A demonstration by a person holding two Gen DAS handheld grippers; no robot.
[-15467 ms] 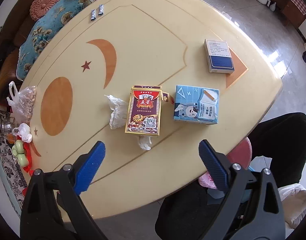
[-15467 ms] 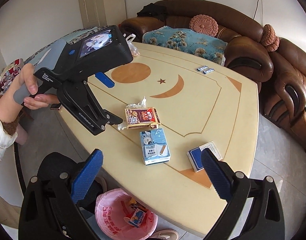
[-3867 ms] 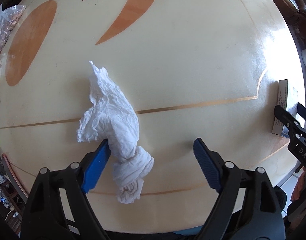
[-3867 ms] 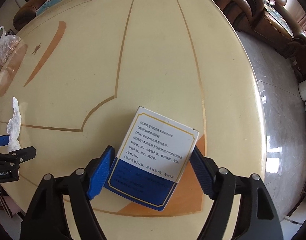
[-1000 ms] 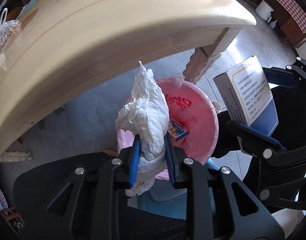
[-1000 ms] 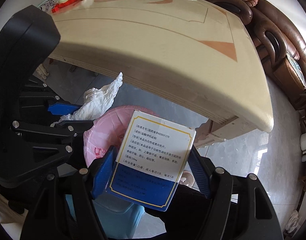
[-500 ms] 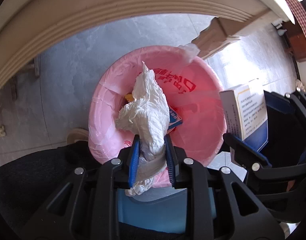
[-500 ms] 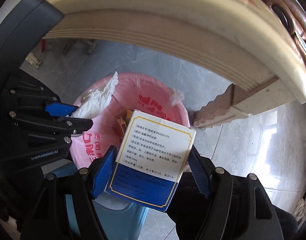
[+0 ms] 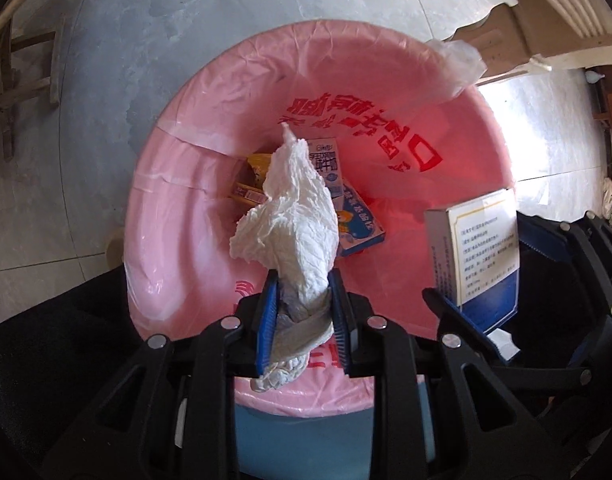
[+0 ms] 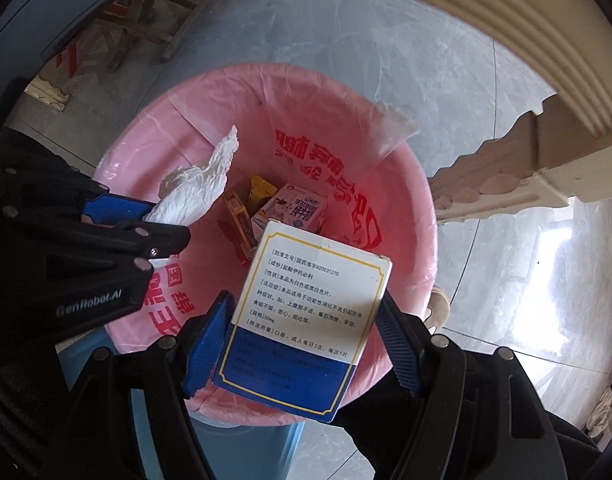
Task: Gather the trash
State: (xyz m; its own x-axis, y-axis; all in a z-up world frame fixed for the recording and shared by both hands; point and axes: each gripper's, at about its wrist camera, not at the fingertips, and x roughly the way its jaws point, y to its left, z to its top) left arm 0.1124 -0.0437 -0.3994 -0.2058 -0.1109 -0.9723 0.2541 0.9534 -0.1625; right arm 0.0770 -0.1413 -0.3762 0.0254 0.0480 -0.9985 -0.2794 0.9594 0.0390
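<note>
Grey marble floor (image 9: pixel 154 32) surrounds a bin lined with a pink bag (image 9: pixel 178 208), under the cream table edge (image 10: pixel 486 12). Blue pads of the left gripper (image 9: pixel 302 300) are clenched on a crumpled white tissue (image 9: pixel 294 220), held above the bin mouth. The right gripper (image 10: pixel 302 328) clamps a blue-and-white medicine box (image 10: pixel 306 316) over the bin's near rim. Down in the bag lie a milk carton (image 10: pixel 294 208) and yellow wrappers (image 10: pixel 242 204). Only the left view shows a blue cartoon box (image 9: pixel 358 224) beneath the tissue; only the right view shows the box's printed face squarely.
</note>
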